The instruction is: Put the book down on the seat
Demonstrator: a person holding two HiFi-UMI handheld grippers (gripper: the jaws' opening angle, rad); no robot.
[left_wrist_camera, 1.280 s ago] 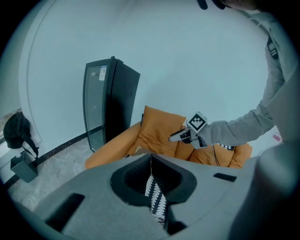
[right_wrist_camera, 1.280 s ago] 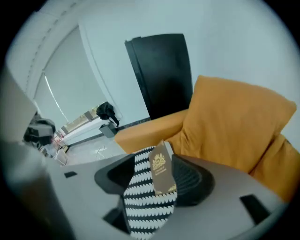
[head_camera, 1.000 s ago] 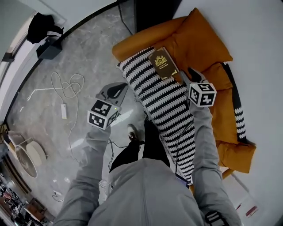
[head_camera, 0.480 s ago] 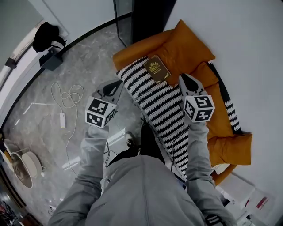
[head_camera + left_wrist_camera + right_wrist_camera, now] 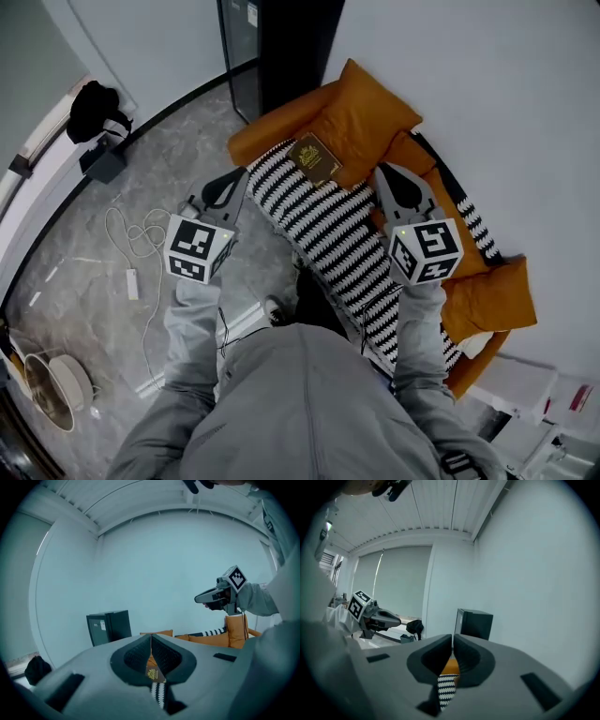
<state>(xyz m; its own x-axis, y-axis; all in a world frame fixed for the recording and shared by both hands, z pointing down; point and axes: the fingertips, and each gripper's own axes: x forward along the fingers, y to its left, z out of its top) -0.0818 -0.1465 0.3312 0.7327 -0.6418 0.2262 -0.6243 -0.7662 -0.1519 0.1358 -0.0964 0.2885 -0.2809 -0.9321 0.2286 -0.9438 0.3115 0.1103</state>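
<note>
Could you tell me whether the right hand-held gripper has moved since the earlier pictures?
Yes. The right hand-held gripper has drawn back from the book on the striped throw, lower in the head view. Its jaws have just closed, empty.

Grey sweatshirt (image 5: 300, 412), black trousers (image 5: 317, 302), grey marker-cubed left gripper (image 5: 230, 185), right gripper (image 5: 394, 183)

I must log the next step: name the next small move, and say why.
Probably none beyond lowering both arms to rest: the book lies flat on the striped blanket on the seat, and the left gripper and the right gripper, its jaws just closed, are shut, empty and clear of it.
</note>
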